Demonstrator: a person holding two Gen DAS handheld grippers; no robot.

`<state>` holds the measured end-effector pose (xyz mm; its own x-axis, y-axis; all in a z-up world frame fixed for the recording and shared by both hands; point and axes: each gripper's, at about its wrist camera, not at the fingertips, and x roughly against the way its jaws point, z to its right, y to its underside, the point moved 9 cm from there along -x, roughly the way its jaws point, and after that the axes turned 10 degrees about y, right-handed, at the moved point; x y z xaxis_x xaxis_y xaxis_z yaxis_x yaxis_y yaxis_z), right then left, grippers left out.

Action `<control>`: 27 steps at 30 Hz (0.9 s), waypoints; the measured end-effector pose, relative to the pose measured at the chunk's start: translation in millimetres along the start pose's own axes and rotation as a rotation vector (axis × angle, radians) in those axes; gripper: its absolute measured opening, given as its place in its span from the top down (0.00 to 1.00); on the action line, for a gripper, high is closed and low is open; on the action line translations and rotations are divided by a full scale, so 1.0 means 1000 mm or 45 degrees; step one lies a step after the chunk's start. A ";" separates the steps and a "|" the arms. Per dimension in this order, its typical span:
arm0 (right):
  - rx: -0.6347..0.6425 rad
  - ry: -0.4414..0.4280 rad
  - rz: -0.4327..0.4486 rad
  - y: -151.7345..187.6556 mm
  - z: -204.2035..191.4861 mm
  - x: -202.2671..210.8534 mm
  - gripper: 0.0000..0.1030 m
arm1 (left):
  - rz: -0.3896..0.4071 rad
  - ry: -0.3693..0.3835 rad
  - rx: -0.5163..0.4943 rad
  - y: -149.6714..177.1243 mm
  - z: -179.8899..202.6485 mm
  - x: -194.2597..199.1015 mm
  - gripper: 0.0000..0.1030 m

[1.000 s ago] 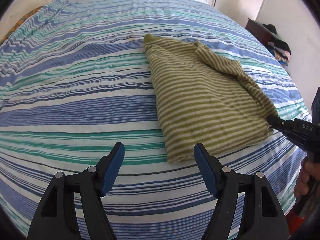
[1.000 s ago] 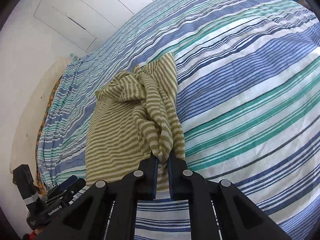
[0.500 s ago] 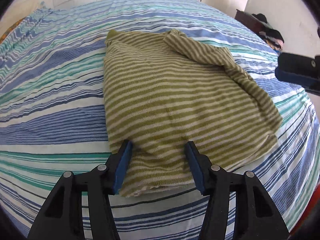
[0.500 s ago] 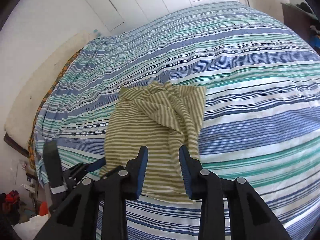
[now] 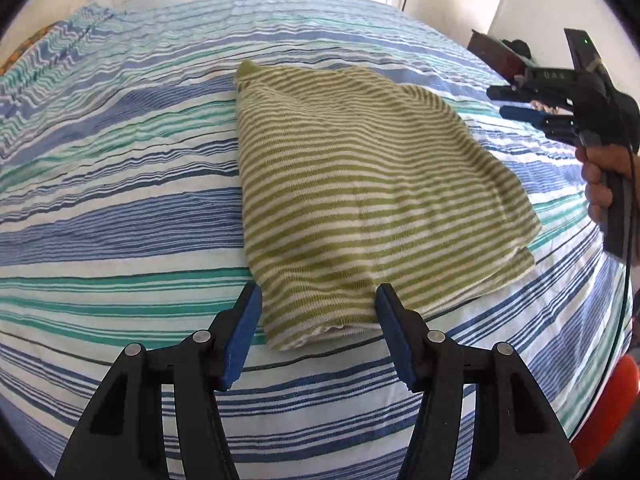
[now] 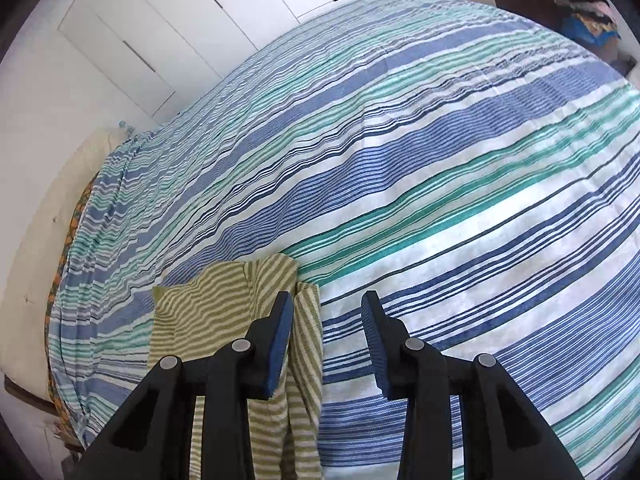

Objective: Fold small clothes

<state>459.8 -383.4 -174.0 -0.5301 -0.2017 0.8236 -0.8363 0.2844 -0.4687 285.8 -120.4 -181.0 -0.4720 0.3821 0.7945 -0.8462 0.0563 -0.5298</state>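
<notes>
A green-and-white striped garment point(image 5: 360, 200) lies folded flat on the striped bed. My left gripper point(image 5: 318, 312) is open, its jaws on either side of the garment's near corner, just above the sheet. My right gripper point(image 5: 500, 102) is open and empty, held in the air beyond the garment's far right edge. In the right wrist view the right gripper point(image 6: 326, 312) is open above the bed, and the garment point(image 6: 224, 300) shows below and left of its left finger.
The bed point(image 5: 100, 200) has a blue, teal and white striped sheet. White wardrobe doors point(image 6: 160, 20) stand behind it. A dark piece of furniture with piled clothes point(image 6: 580, 8) stands at the far right. A red object point(image 5: 612, 400) is at the lower right.
My right gripper let go of the garment's sleeve, opened and lifted away to the right. The sleeve now lies folded flat. My left gripper moved forward to the garment's near corner.
</notes>
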 end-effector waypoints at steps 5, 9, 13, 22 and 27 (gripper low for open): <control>0.458 -0.283 -0.023 0.070 -0.072 0.054 0.62 | 0.060 -0.033 0.024 -0.016 -0.005 0.004 0.38; 0.653 -0.142 -0.157 0.148 -0.070 0.018 0.62 | -0.201 -0.127 -0.011 0.015 -0.023 -0.040 0.38; 0.551 -0.116 -0.165 0.181 -0.029 0.017 0.63 | -0.191 -0.119 -0.022 0.027 -0.019 -0.014 0.38; 0.491 -0.085 -0.090 0.180 -0.009 0.075 0.39 | -0.137 -0.269 0.013 0.027 -0.039 0.027 0.29; 0.453 -0.080 -0.091 0.188 -0.006 0.083 0.36 | -0.127 -0.313 -0.001 0.025 -0.043 0.036 0.29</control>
<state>259.2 -341.4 -191.7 -0.4666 -0.2694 0.8425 -0.8622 -0.0740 -0.5012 258.5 -65.7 -178.5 -0.4320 0.1389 0.8911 -0.8915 0.0837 -0.4453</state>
